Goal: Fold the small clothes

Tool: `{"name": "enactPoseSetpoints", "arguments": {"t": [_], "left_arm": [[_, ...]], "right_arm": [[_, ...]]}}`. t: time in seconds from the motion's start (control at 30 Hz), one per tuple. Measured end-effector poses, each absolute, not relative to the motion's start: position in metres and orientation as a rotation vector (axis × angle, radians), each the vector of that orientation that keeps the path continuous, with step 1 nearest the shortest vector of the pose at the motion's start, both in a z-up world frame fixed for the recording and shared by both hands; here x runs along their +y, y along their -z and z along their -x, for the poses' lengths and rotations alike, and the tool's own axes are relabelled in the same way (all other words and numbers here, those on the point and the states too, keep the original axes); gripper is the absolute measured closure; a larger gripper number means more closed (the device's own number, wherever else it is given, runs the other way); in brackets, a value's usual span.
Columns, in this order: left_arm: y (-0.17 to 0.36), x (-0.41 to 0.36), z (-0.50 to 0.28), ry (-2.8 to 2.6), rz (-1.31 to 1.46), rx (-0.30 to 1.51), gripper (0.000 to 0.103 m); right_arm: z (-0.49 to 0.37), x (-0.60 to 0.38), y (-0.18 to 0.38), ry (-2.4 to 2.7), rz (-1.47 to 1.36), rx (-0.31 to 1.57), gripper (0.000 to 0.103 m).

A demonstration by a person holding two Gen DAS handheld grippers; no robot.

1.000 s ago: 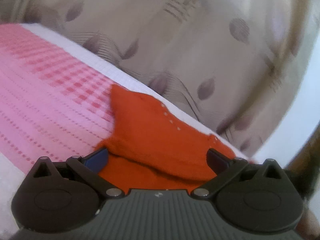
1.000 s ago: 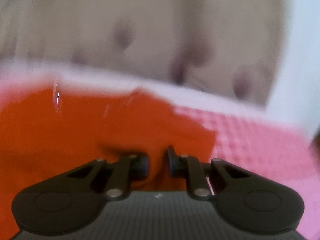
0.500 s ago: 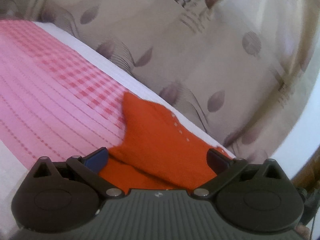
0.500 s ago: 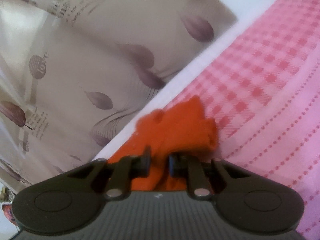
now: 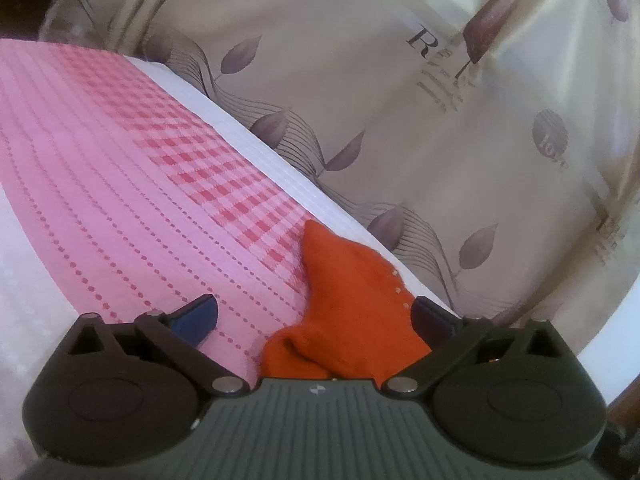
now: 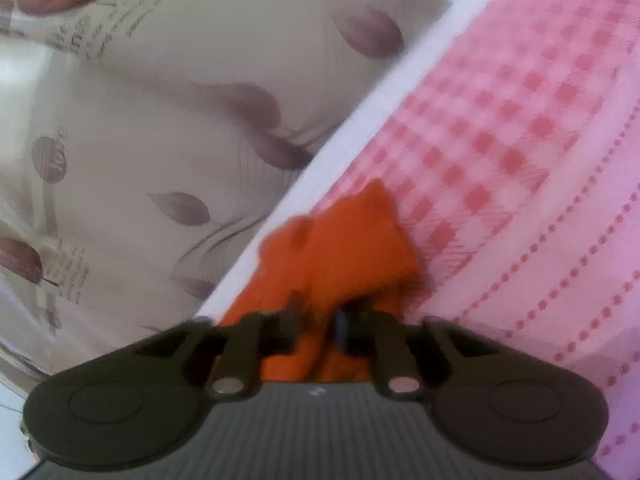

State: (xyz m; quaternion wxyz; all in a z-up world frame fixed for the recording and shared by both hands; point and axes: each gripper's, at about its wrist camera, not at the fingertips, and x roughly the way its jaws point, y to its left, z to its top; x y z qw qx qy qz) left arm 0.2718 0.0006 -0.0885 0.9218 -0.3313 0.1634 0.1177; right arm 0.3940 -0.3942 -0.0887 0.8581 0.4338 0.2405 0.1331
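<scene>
A small orange garment (image 5: 344,300) lies bunched on the pink checked bedcover (image 5: 120,184) near its far white edge. My left gripper (image 5: 316,316) is open, its fingers wide apart, with the garment lying between them toward the right finger. In the right wrist view the same orange garment (image 6: 340,240) is lifted into a peak. My right gripper (image 6: 318,320) is shut on a fold of it, the cloth pinched between the nearly closed fingertips.
A beige curtain (image 5: 400,100) with purple leaf prints hangs just behind the bed's far edge and also shows in the right wrist view (image 6: 140,120). A white border strip (image 5: 272,164) runs along the bedcover's edge.
The right gripper has pulled the garment up and bunched it narrower. In the left view the cloth has slid right, leaving bedcover between the open left fingers.
</scene>
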Motion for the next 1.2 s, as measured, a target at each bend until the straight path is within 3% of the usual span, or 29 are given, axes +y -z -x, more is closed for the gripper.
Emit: {"name": "enactPoseSetpoints", "arguments": {"t": [0.1, 0.17, 0.23, 0.37, 0.67, 1.0, 1.1, 1.17, 1.2], "left_arm": [[0.089, 0.001, -0.272, -0.242, 0.683, 0.336, 0.001], [0.089, 0.001, -0.272, -0.242, 0.677, 0.340, 0.001], [0.088, 0.002, -0.272, -0.221, 0.678, 0.347, 0.001], [0.075, -0.004, -0.267, -0.041, 0.611, 0.421, 0.001], [0.038, -0.016, -0.177, 0.337, 0.476, 0.579, 0.000], [0.066, 0.011, -0.111, 0.452, 0.682, 0.778, 0.004], [0.072, 0.014, -0.100, 0.435, 0.710, 0.800, 0.011], [0.078, 0.016, -0.096, 0.422, 0.736, 0.834, 0.018], [0.080, 0.016, -0.093, 0.424, 0.751, 0.827, 0.018]], "right_arm": [[-0.375, -0.398, 0.084, -0.290, -0.868, 0.500, 0.058], [-0.350, -0.403, 0.081, -0.280, -0.844, 0.473, 0.040], [-0.318, -0.411, 0.082, -0.288, -0.858, 0.450, 0.027], [-0.249, -0.424, 0.089, -0.324, -0.800, 0.480, 0.027], [-0.109, -0.416, 0.107, -0.323, -0.521, 0.530, 0.028], [-0.060, -0.389, 0.123, -0.398, -0.523, 0.509, 0.029], [-0.055, -0.383, 0.125, -0.396, -0.505, 0.496, 0.029], [-0.056, -0.383, 0.126, -0.398, -0.531, 0.507, 0.042], [-0.056, -0.382, 0.127, -0.394, -0.537, 0.511, 0.043]]}}
